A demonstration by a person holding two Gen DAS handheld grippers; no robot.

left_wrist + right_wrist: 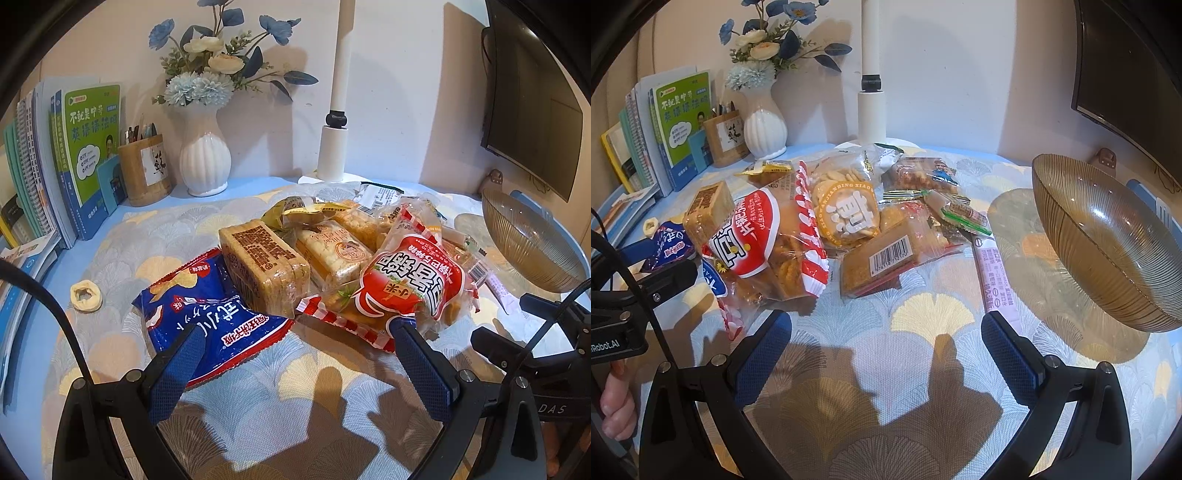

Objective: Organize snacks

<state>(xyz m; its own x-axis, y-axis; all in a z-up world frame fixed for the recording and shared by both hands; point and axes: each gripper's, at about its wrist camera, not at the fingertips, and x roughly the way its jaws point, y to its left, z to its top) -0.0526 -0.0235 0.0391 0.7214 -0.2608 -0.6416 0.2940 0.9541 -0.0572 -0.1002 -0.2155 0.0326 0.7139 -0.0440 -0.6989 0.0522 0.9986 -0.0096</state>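
Barcode shows (right view only) on brown packet.

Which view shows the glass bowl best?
Right wrist. The glass bowl shows nearly whole there, tilted, its ribbed inside and rim visible, right of the snack pile. The left wrist view catches the bowl only at the right edge, mostly its outer wall.

We see a white ribbed vase of blue and cream flowers beside a wooden pen holder. Books lean at the bench's left edge. A dark monitor hangs right.
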